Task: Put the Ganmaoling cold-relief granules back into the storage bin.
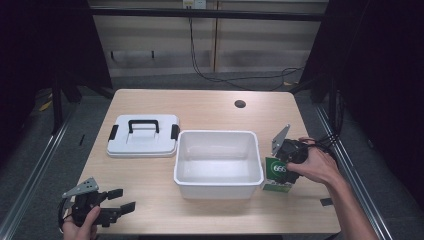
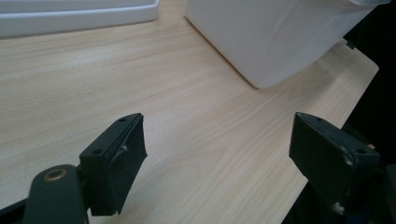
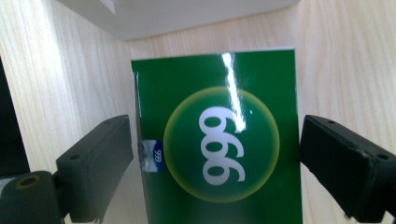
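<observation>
Right gripper (image 3: 215, 154) straddling the green box (image 3: 217, 140)

The box is standing near the table's (image 1: 210, 105) right edge, just beside the white bin (image 1: 218, 184); the jaws are sitting wide around it (seemingly not yet touching). Left gripper (image 1: 122, 200) is gaping, holding nothing.

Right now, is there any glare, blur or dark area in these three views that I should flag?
Right gripper view: a white glare streak runs down the glossy green box with the 999 print, and the print is still readable. Left gripper view: the jaws are soft, and the light wooden table is sharp. High view: the surroundings are dark, and the white plastic bin is evenly lit.
</observation>
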Demonstrator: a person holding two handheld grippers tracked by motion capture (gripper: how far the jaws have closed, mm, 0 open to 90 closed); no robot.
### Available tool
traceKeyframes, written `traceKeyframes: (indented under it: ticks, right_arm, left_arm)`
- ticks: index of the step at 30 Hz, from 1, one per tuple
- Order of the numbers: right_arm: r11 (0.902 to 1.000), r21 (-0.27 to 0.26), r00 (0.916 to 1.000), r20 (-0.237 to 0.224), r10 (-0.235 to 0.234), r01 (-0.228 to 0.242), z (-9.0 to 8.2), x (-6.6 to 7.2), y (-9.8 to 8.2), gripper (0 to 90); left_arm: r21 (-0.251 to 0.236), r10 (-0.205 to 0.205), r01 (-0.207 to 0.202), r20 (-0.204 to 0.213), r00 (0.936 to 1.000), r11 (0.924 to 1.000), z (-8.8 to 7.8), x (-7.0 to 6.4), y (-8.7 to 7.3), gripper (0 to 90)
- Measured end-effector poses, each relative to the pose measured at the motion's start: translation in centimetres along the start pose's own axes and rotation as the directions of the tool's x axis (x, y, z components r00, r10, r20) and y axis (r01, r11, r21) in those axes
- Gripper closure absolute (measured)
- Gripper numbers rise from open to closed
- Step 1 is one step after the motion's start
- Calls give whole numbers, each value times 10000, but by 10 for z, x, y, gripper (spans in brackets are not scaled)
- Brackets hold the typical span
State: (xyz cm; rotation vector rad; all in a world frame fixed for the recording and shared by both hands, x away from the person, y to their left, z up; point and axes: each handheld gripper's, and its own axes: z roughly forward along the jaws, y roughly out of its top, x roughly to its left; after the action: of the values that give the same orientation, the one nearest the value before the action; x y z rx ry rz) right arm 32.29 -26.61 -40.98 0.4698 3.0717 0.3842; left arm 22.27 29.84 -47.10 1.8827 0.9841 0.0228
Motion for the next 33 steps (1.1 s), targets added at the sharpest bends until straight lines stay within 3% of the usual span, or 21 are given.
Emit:
traceKeyframes:
  ticks: [7, 9, 10, 17, 23, 24, 33]
  right_arm:
    - [9963, 858, 10000, -4, 82, -81, 7, 0, 3, 95]
    - [9959, 891, 9999, 26, -131, 128, 8, -1, 4, 96]
    - [9931, 1165, 9999, -32, -148, 150, 11, -1, 5, 108]
    - [9886, 1449, 9990, 96, -440, 422, 12, -1, 10, 135]
    - [9884, 1472, 9993, -21, -375, 374, 11, -1, 9, 155]
    - [9881, 1530, 9998, -45, -180, 185, 10, 0, 9, 158]
    - [9960, 884, 9999, 60, 151, -156, 3, -3, 2, 161]
  left_arm:
    - [-3, -25, 25, -12, 10000, 10000, 0, 0, 0, 186]
    - [12, -27, 27, -7, 10000, 10000, 0, 0, 0, 186]
    - [15, -23, 23, -18, 10000, 10000, 0, 0, 0, 186]
    - [11, -24, 24, 1, 10000, 10000, 0, 0, 0, 186]
    - [13, -25, 25, 1, 10000, 10000, 0, 0, 0, 186]
    - [14, -27, 27, -2, 10000, 10000, 0, 0, 0, 186]
    - [3, -25, 25, 17, 10000, 10000, 0, 0, 0, 186]
